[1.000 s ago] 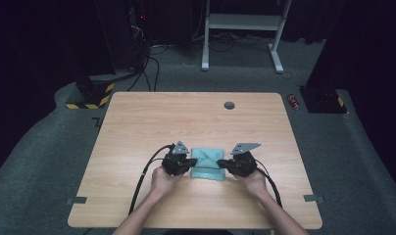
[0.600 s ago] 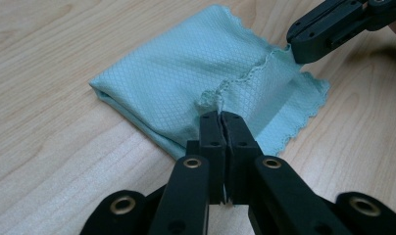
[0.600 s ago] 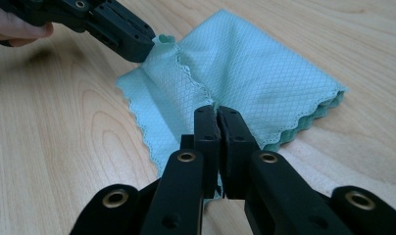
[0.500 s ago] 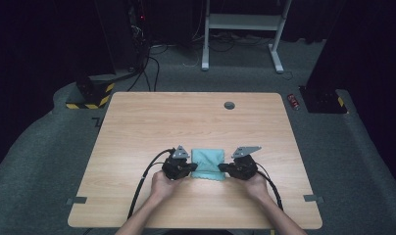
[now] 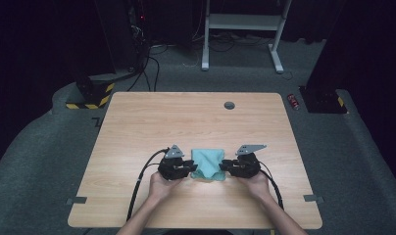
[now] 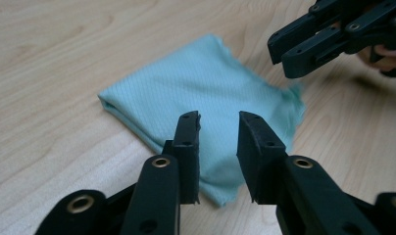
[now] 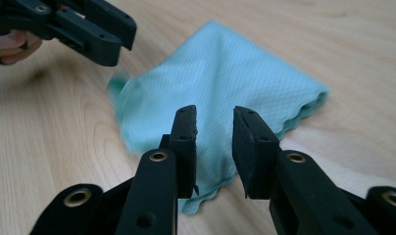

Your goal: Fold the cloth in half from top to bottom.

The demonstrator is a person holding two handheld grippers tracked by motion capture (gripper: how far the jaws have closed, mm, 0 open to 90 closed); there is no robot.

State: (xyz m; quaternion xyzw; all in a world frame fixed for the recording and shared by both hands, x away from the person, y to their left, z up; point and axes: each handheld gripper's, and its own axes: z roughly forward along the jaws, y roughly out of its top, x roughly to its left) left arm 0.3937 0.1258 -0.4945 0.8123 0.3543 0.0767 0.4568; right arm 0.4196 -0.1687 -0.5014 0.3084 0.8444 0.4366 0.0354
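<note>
Two claws released at a folded teal cloth on a wooden surface

The wooden surface (image 5: pixel 196 122) takes up the middle of the high view, with a folded teal cloth (image 5: pixel 209 164) lying flat in its lower centre. The left claw (image 5: pixel 190 168) sits just at the cloth's left edge and the right claw (image 5: pixel 224 166) at its right edge, each in a hand coming from the bottom of the frame. Both claws have just been opening: in each gripper view the jaws stand narrowly apart above the cloth's near corner, pads off the fabric, gripping nothing.
</note>
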